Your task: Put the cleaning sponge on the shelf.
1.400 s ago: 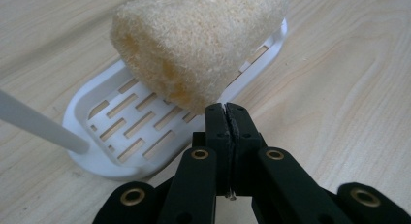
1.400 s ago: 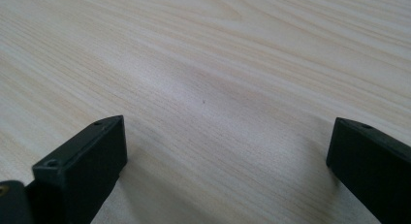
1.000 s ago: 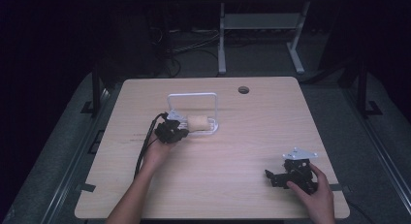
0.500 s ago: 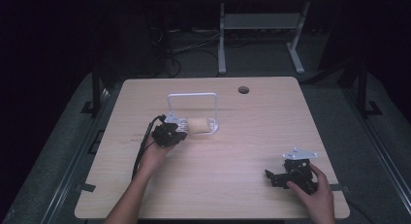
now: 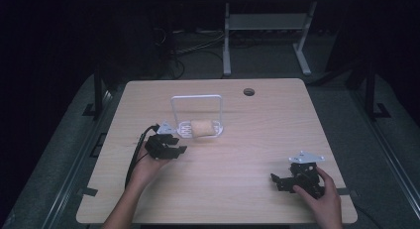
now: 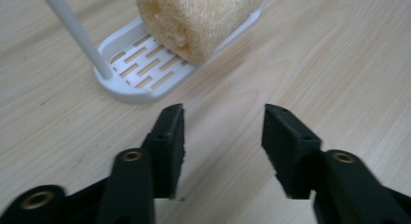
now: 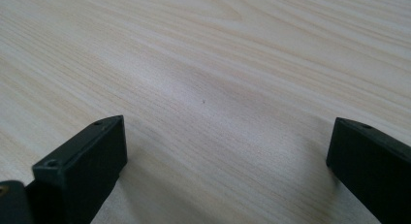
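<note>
The sponge (image 6: pixel 196 20) lies on the white slotted tray (image 6: pixel 140 69) at the upper middle of the left gripper view. The left gripper (image 6: pixel 223 132), its jaws just opened about halfway, holds nothing; withdraw it level, clear of the tray rim. The right gripper (image 7: pixel 225 151), lower right in the high view, gapes wide and empty over the table (image 5: pixel 257 154).

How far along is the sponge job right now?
Done: the sponge lies on the white slotted rack. In hand: nothing; the left gripper has just been opening, jaws empty, short of the rack. The right gripper rests open. Nothing visibly left.
</note>
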`<state>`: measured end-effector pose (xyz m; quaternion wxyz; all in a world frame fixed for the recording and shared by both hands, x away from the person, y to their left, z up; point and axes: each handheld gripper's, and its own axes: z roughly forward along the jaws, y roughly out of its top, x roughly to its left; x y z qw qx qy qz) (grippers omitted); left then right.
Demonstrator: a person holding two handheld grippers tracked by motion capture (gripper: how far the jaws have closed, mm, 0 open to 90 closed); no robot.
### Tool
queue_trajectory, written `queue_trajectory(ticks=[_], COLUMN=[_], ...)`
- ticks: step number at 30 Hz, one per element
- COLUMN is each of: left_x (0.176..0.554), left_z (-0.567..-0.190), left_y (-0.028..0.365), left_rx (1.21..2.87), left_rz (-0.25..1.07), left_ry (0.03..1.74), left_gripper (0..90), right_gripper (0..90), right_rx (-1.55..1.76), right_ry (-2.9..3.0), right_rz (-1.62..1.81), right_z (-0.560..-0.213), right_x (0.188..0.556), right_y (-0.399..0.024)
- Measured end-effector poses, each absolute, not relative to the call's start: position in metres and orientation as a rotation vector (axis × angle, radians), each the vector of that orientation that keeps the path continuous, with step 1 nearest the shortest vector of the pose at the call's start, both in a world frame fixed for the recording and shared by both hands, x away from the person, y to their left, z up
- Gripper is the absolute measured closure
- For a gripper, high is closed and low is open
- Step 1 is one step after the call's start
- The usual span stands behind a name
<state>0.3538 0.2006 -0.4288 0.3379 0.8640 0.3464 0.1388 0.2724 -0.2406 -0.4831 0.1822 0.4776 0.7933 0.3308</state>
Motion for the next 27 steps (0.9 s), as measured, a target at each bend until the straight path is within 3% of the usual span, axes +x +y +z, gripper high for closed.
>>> queue_trajectory(ticks=[14, 27], left_x=[0.327, 0.301], left_z=[-0.433, -0.439], left_y=[0.228, 0.251], left_rx=[2.217, 2.192], left_rz=[0.427, 0.452], left_ry=[0.942, 0.973], left_gripper=[29.2, 16.7], right_gripper=[0.7, 0.7], right_rx=[1.348, 1.347], right_ry=[2.239, 2.239], right_rz=[0.934, 0.934], right_z=[-0.483, -0.483], right_x=[0.272, 0.272], right_y=[-0.241, -0.241])
